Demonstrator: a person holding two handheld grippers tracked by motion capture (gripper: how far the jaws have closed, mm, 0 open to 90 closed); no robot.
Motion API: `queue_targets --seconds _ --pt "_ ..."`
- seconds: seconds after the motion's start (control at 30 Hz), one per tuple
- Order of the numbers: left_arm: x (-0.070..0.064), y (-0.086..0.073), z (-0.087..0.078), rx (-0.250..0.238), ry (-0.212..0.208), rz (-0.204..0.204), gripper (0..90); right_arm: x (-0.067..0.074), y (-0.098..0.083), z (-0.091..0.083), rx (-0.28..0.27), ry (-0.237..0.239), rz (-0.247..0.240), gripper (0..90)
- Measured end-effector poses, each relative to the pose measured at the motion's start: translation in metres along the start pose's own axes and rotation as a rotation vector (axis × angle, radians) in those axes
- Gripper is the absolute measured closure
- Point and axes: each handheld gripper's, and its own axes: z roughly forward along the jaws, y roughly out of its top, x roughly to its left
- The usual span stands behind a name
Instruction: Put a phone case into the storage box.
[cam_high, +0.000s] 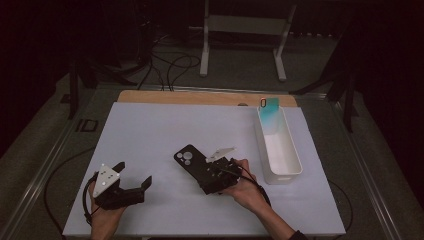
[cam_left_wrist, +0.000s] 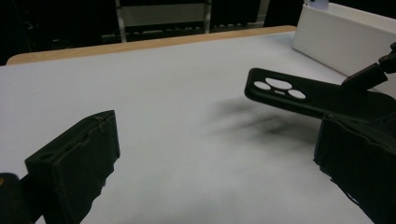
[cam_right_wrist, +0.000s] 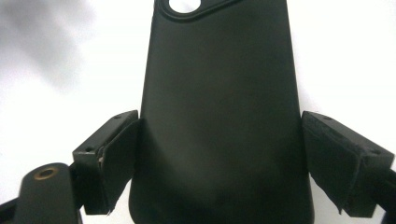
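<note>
Right gripper is clamped on the black phone case, one jaw on each long edge near its bottom end. In the right gripper view the case runs up between the jaws with the camera cutout at the top. The left gripper view shows the case held off the white table sheet, roughly level, with a soft shadow under it. So it is lifted, not lying down. It sits around table centre, just left of the white bin.

Left gripper is low on the left side with its jaws spread wide and nothing in them, well apart from the case and pointed toward it.

The bin has a teal piece standing at its far end. It looks like another case, but I can't tell for sure.

Step in hand, as I read it, is a carry after pickup, with the bin as the likely drop. The next move calls for:
- swinging my right gripper to the right
- clearing the near bin wall
- lining the case up with the bin's length
- lowering before I let go

The grip is only on the edges, so a tilt or a bump on the rim could slip it. I'd keep the left gripper clear.
</note>
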Motion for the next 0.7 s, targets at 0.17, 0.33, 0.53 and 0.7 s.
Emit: queue_targets --seconds 0.17,0.33,0.53,0.7 --pt "-0.010 0.012 0.003 0.006 -0.025 0.005 0.7 -0.006 0.001 -0.015 -0.067 0.003 0.027 14.7" --pt "-0.024 0.024 0.015 0.027 -0.066 0.023 0.7 -0.009 0.001 -0.027 -0.131 0.012 0.026 14.8" --pt "-0.038 0.038 0.036 0.058 -0.115 0.030 0.7 -0.008 0.000 -0.035 -0.184 0.020 0.007 14.8" --pt "-0.047 0.051 0.053 0.081 -0.154 0.011 0.7 -0.004 0.000 -0.041 -0.220 0.021 -0.016 14.8"
